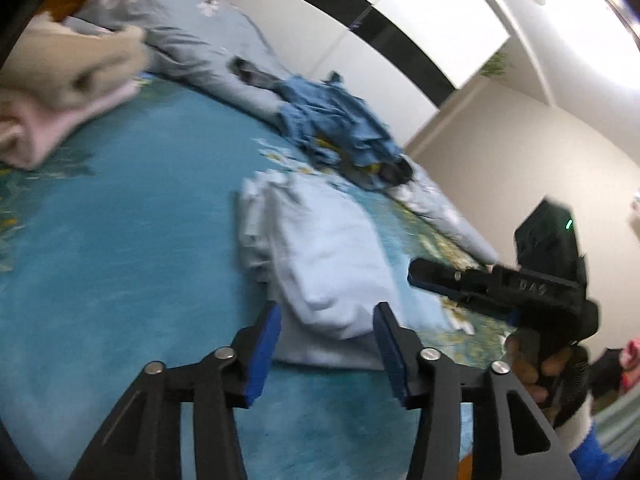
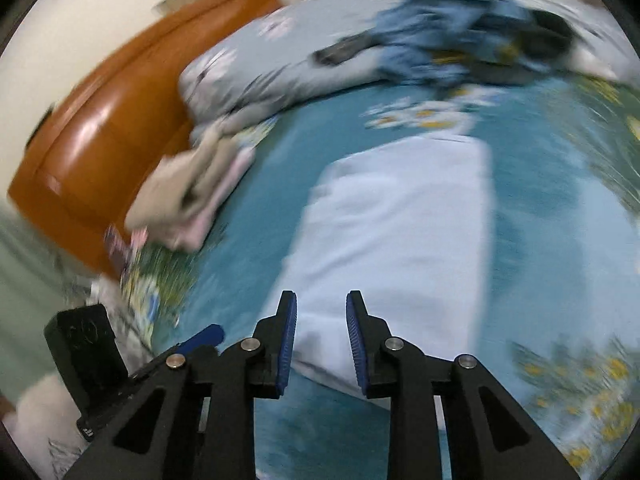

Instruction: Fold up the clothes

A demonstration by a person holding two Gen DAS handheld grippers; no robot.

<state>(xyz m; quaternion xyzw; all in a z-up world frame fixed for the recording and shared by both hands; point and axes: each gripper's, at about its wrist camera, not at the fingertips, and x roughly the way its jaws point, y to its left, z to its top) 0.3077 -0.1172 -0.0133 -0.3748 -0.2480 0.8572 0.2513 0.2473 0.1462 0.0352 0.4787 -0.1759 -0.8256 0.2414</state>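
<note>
A folded pale blue garment (image 1: 320,256) lies flat on the teal bedspread (image 1: 132,216), and everything else sits around it. The left gripper (image 1: 326,316) hangs just above the garment's near edge with its jaws wide apart and nothing between them; its blue pads (image 1: 266,352) frame the garment's near corner. From the right wrist view the same garment (image 2: 404,240) appears as a long smooth rectangle, and the right gripper (image 2: 322,308) hovers over its near end, jaws also apart and empty, though narrower than the left pair. In the left wrist view the right gripper (image 1: 436,278) shows to the right of the garment, gripped in a hand (image 1: 536,364) at the bed's edge. Beyond the garment, toward the far side of the bed, a crumpled heap of blue clothes (image 1: 336,120) rests against a grey floral duvet (image 1: 192,32); the same heap (image 2: 448,44) fills the top of the right wrist view. To the left of the garment, well apart from it, a stack of folded beige and pink clothes (image 1: 60,92) sits near the head of the bed, just in front of the orange-brown headboard (image 2: 108,120). White and yellow flowers printed on the bedspread (image 2: 416,114) show between the garment and the blue heap. Both views are blurred
</note>
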